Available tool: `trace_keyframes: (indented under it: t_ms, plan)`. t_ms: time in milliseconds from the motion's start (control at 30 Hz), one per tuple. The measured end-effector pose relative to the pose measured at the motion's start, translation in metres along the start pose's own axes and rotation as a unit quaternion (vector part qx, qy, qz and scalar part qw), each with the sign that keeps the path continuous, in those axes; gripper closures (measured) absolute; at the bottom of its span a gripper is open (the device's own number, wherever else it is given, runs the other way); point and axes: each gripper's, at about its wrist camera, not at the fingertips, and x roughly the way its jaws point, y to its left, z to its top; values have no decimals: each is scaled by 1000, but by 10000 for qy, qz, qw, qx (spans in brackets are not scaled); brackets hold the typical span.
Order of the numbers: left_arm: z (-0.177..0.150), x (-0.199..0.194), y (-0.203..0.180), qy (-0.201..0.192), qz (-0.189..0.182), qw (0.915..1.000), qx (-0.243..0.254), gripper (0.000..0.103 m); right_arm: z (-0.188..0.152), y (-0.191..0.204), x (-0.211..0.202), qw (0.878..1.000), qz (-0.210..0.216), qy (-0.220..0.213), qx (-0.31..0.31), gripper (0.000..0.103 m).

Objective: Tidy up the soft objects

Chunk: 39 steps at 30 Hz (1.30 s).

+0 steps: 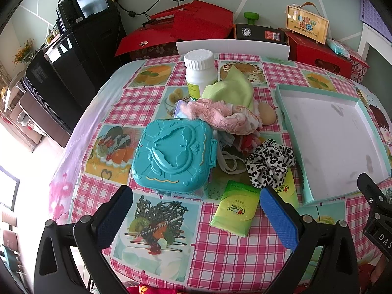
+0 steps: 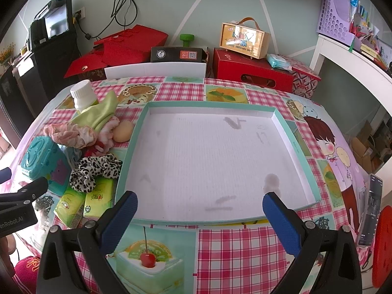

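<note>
The tabletop (image 2: pixel 235 252) under its pink checked cloth carries everything, and the biggest thing on it is the shallow teal-rimmed tray (image 2: pixel 299 147), bare inside and lying straight ahead of the right tongs (image 2: pixel 199 223), whose blue jaws stand wide apart with nothing between them. Left of the tray sits the heap of soft things, pressed against a turquoise plastic case (image 1: pixel 174 154) and a white bottle (image 1: pixel 199 69): a green cloth (image 1: pixel 232 89) on top, a pink frilly piece (image 1: pixel 220 115) below it, then the leopard-print scrunchie (image 1: pixel 268 163) nearest the front, resting partly on one of the green tissue packs (image 1: pixel 236 208) (two packs show in the right view). The left tongs (image 1: pixel 196 216) hang wide and empty too, and they are plainly the nearer pair: the scrunchie lies just ahead and to their right, with the tray beyond it on that same side. So I judge that the left one should take it and carry it rightward over the rim.
</note>
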Motion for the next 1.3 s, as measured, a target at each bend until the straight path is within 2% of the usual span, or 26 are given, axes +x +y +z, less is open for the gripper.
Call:
trace_keyframes:
  t_ms: [567, 733, 867, 967, 1133, 1300]
  plan:
    - [0, 5, 3, 179, -105, 9998, -83, 0, -3, 0, 1, 10000, 15, 29, -24, 0]
    - [1, 11, 4, 352, -165, 9991, -168, 0, -1, 5, 2, 9996, 206, 181, -115, 0]
    - [1, 18, -2, 527, -176, 9985, 2, 0, 0, 10, 2, 9988, 328, 287, -204, 0]
    - [1, 28, -8, 798, -180, 9966, 129, 0, 4, 13, 5, 9976, 486, 430, -229, 0]
    - [2, 41, -12, 1095, -329, 9933, 180, 1, 22, 16, 13, 9925, 995, 699, -119, 0]
    - [3, 53, -15, 1300, -406, 9904, 223, 13, 42, 41, 23, 9849, 1460, 860, -354, 4]
